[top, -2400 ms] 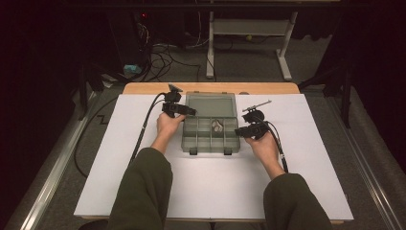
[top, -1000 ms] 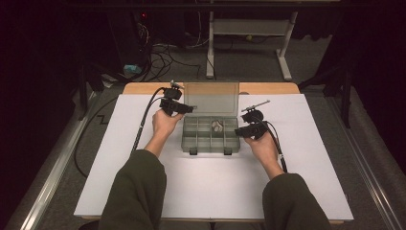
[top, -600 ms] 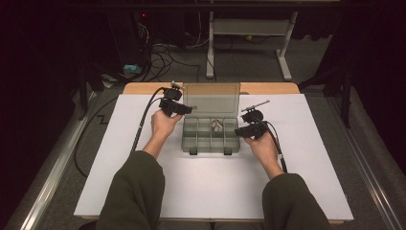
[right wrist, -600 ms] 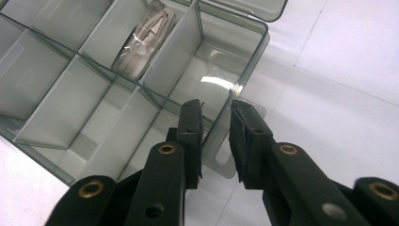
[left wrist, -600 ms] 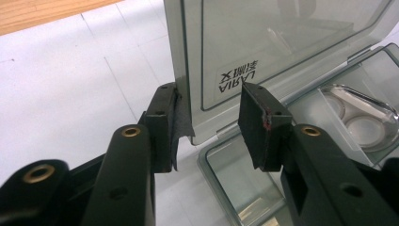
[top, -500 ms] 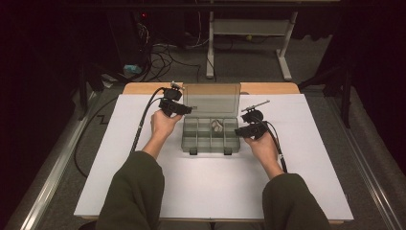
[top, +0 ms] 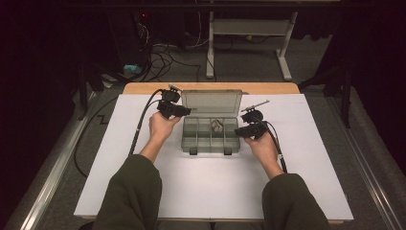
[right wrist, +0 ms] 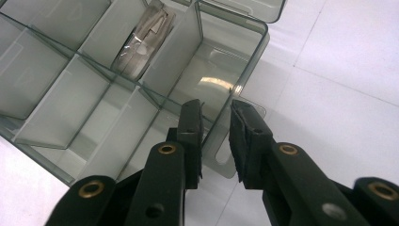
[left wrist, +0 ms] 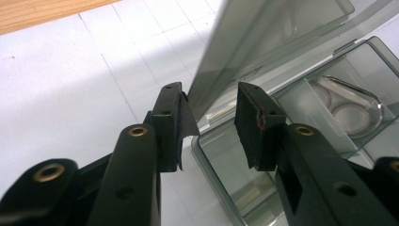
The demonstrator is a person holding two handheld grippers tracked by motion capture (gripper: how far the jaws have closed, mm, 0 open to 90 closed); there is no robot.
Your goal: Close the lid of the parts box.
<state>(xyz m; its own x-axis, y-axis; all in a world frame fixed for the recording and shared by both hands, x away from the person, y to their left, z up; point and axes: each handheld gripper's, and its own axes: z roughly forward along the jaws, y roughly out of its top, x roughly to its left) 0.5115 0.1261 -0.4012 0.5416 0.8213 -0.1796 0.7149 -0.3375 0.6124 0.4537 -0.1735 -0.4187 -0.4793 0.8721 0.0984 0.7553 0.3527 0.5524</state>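
Forearms enter nearest the camera; beyond them lies the organiser box (top: 210, 135) on the white table (top: 119, 182). My right gripper (right wrist: 215, 123) straddles the box's right wall, jaws close beside it, though I cannot tell whether the pads press. My left gripper (left wrist: 209, 125), the nearer to the raised lid (left wrist: 263, 42), has just been closing with the lid's left edge between its jaws, not yet clamped. Farthest, the lid's long axis runs left–right along the box's rear.

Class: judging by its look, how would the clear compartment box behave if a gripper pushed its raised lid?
The box looks like thin, nearly empty plastic, so probably light and apt to slide on the smooth white table. Its raised lid would likely swing on its hinge.
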